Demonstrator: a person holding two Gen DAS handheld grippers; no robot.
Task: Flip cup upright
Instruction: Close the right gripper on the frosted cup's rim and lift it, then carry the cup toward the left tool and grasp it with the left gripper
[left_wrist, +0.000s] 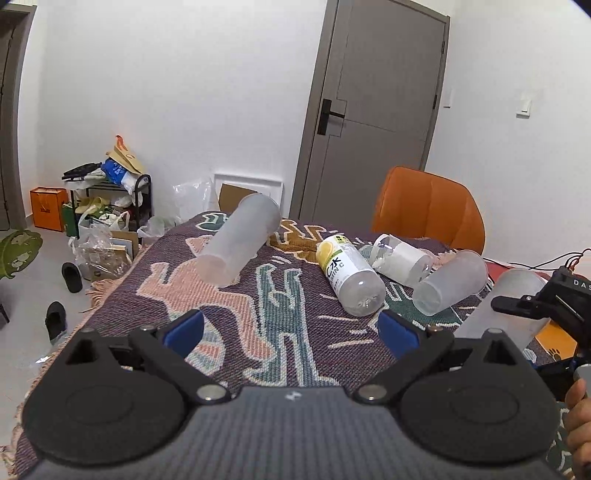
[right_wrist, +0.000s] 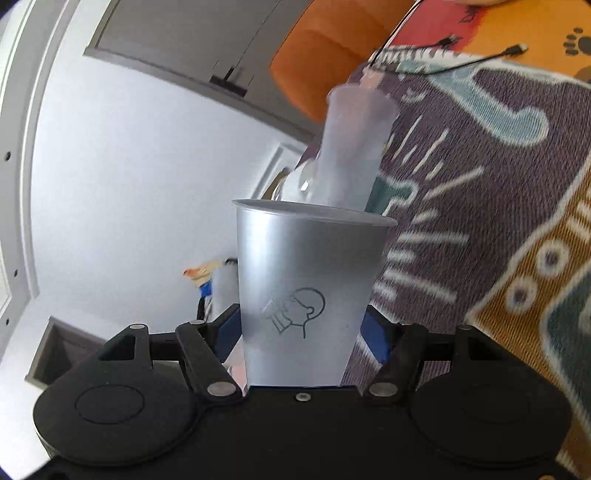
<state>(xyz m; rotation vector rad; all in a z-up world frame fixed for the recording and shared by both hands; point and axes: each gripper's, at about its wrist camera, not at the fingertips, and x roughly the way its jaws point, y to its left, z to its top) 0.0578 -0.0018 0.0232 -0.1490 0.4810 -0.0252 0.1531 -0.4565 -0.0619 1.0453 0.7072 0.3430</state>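
My right gripper (right_wrist: 301, 332) is shut on a frosted plastic cup (right_wrist: 306, 288) with a printed face logo, held off the patterned blanket (right_wrist: 480, 206) with the view rolled sideways. The same cup (left_wrist: 513, 306) and the right gripper (left_wrist: 517, 306) show at the right edge of the left wrist view. My left gripper (left_wrist: 291, 328) is open and empty above the blanket (left_wrist: 258, 332). Two more frosted cups lie on their sides: one (left_wrist: 240, 243) at the far left, one (left_wrist: 450, 288) at the right, which also shows in the right wrist view (right_wrist: 354, 147).
Two clear plastic bottles (left_wrist: 351, 273) (left_wrist: 402, 258) lie on the blanket between the cups. An orange chair (left_wrist: 428, 206) stands behind the table, before a grey door (left_wrist: 380, 103). Bags and a cluttered rack (left_wrist: 107, 199) sit on the floor at left. Cables (right_wrist: 461, 51) lie at the far edge.
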